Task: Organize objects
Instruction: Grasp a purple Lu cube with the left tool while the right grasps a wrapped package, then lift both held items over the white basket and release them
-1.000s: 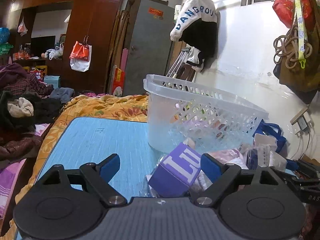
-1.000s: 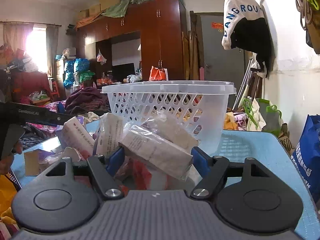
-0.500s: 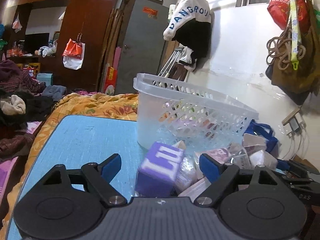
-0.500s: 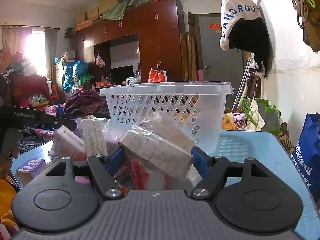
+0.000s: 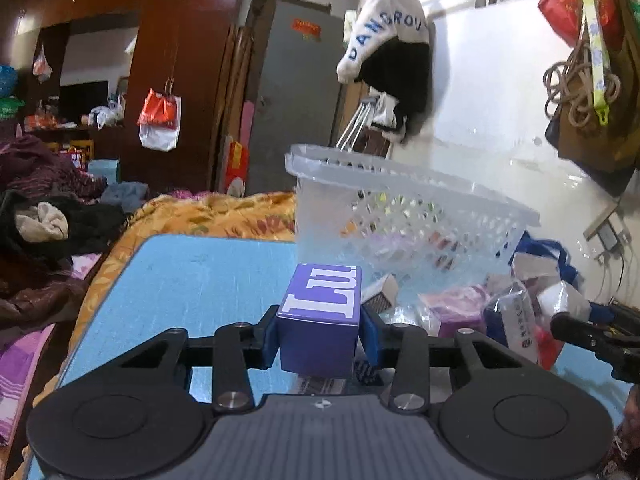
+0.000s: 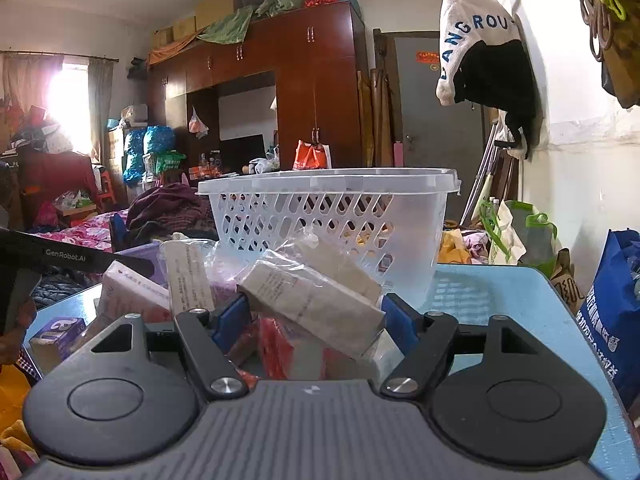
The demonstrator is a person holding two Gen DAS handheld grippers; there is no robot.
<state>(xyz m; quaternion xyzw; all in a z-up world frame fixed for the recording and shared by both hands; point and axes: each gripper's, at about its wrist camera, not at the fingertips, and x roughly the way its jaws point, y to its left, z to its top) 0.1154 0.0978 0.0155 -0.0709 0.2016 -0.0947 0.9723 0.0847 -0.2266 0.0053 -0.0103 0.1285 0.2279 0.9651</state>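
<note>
My left gripper is shut on a purple box with white letters, held just above the blue table. A clear plastic basket stands behind it, with some items inside. My right gripper is shut on a plastic-wrapped pale box amid a pile of wrapped packets. The basket stands right behind that pile. The purple box also shows in the right wrist view.
Loose packets lie to the right of the basket on the table. A blue bag hangs off the table's right side. A bed with an orange quilt and clothes lies beyond the table's left edge.
My left gripper has closed on the purple box, which has turned upright between the fingers and risen slightly. My right gripper has stayed shut on the wrapped box.
</note>
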